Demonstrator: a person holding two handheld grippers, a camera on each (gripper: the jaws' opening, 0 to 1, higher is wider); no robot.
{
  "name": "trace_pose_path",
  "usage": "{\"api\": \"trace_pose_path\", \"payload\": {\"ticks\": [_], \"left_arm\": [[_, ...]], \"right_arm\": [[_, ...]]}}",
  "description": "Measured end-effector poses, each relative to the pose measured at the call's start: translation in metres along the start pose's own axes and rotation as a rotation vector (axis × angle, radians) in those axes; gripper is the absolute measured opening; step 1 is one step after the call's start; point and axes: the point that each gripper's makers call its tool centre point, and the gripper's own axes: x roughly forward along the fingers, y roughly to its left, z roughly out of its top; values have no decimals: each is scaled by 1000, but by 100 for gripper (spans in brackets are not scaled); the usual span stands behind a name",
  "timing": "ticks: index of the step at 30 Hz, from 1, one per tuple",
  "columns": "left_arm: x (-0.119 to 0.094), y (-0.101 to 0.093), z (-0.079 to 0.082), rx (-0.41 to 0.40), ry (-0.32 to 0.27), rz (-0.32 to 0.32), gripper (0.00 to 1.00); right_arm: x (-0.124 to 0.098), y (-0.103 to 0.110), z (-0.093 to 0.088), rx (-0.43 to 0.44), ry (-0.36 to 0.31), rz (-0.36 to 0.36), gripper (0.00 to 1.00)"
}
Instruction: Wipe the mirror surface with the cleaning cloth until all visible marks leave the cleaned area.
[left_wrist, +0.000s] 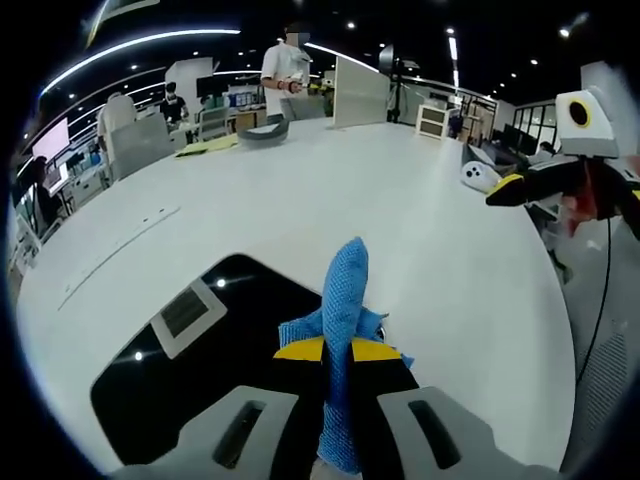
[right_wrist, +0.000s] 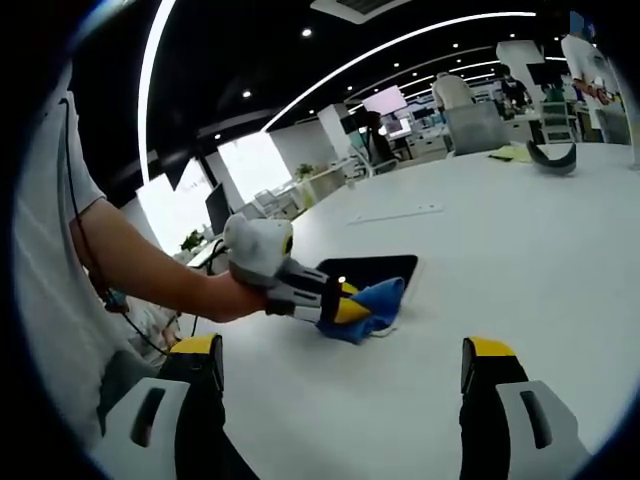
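On the white tabletop (left_wrist: 420, 210), beside its near edge, lies the flat, dark, rectangular mirror (left_wrist: 170, 350), its glossy face reflecting ceiling lights and a pale panel. At the mirror's right-hand edge as the left gripper view frames it, the blue woven cleaning cloth (left_wrist: 345, 300) stands bunched upward, clenched between the yellow-tipped black jaws of the left claw (left_wrist: 336, 352). The right gripper view shows the same arrangement from the side: the cloth (right_wrist: 372, 305) hangs from the left claw (right_wrist: 345, 308) and seems to touch the tabletop at the mirror's (right_wrist: 375, 268) near edge, though contact with the glass itself cannot be confirmed. The right claw (right_wrist: 345, 368) is released, jaws wide apart and holding nothing, well apart from the mirror above bare tabletop; it also shows in the left gripper view (left_wrist: 510, 190). Farther from the mirror, across the tabletop, lie yellow papers (left_wrist: 207, 146) and a dark curved object (left_wrist: 263, 132), with a standing person (left_wrist: 285, 65) beyond them.

Judged risks: only a small fold of cloth protrudes past the jaws, so the hard jaw tips could scrape the glass if pressed low. The mirror is unrestrained and near the tabletop's edge; a firm stroke could slide it outward. Marks are not discernible at this resolution, so missed patches are likely.
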Motion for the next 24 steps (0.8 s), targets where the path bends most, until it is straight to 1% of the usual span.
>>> {"api": "trace_pose_path", "payload": {"ticks": [15,24], "left_arm": [[3,-4,2,7,-3,-10,5],[5,-6,3,16,-5,-19,5]], "right_arm": [[1,-2,-1,5,0,-2,99],[2,-4,-5,11,6,-4,99]]}}
